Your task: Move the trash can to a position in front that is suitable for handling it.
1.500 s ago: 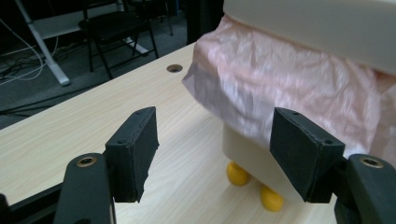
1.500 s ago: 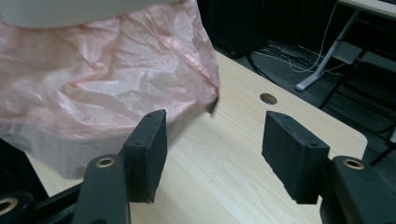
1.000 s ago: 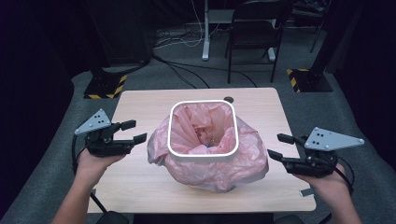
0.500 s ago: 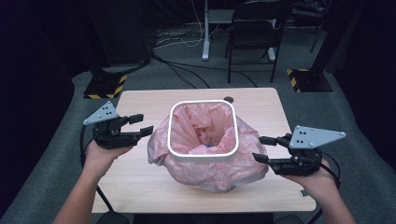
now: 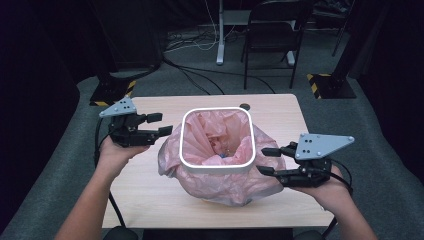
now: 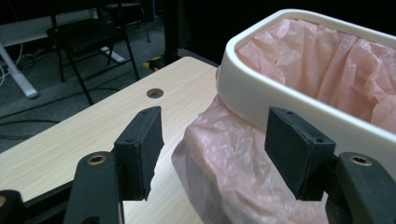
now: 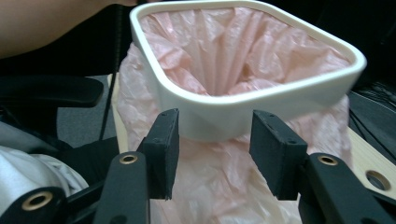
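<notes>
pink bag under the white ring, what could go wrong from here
The pink bag is thin and bunched below the white ring; the right tool, whose jaws have just been closing with nothing between them, might pinch only a fold and tear it. If the left tool bumps the ring, the bin could tip.

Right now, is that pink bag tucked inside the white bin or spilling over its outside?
Both. The pink bag lines the inside of the white bin and billows out below the rim, draping down onto the table.
</notes>
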The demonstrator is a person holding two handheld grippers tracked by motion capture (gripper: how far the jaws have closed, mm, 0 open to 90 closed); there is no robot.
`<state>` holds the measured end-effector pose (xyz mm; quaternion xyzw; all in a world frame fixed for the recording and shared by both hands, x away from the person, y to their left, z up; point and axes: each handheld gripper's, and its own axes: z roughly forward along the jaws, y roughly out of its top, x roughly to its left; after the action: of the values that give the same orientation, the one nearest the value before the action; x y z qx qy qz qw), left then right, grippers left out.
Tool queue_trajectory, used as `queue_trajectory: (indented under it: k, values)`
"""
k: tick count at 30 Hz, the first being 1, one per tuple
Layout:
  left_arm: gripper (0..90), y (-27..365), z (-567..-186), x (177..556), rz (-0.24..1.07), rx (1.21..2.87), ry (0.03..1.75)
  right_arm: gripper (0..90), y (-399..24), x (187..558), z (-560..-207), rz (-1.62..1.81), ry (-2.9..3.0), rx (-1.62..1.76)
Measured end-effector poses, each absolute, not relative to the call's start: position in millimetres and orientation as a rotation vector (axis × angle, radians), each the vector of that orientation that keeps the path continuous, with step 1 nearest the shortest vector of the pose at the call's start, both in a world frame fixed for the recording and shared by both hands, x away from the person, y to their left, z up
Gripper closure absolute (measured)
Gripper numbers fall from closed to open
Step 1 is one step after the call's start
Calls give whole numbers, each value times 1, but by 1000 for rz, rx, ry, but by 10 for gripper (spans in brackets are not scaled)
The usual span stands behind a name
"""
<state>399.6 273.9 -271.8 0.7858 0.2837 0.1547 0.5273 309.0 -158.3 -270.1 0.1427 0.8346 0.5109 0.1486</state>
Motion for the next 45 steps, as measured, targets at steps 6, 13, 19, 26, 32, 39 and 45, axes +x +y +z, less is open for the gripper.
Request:
queue_trajectory:
  k: [6,13,19,26,32,39,45]
  values:
    - [396,268,-266,407,358,1862,668,549,-151,310,-264,1505,2412,366]
    - [382,262,-259,409,368,1847,670,553,-147,309,-260,1521,2406,332]
    - [385,258,-259,414,366,1850,670,554,-144,311,-259,1530,2402,318]
    - [445,250,-257,420,331,1863,635,554,-138,312,-257,1538,2413,292]
    - [488,239,-256,424,313,1889,600,566,-131,313,-257,1536,2431,270]
    - [496,230,-258,431,325,1911,606,571,-125,315,-260,1533,2457,248]
    - [506,227,-260,435,327,1911,612,578,-122,316,-262,1533,2463,240]
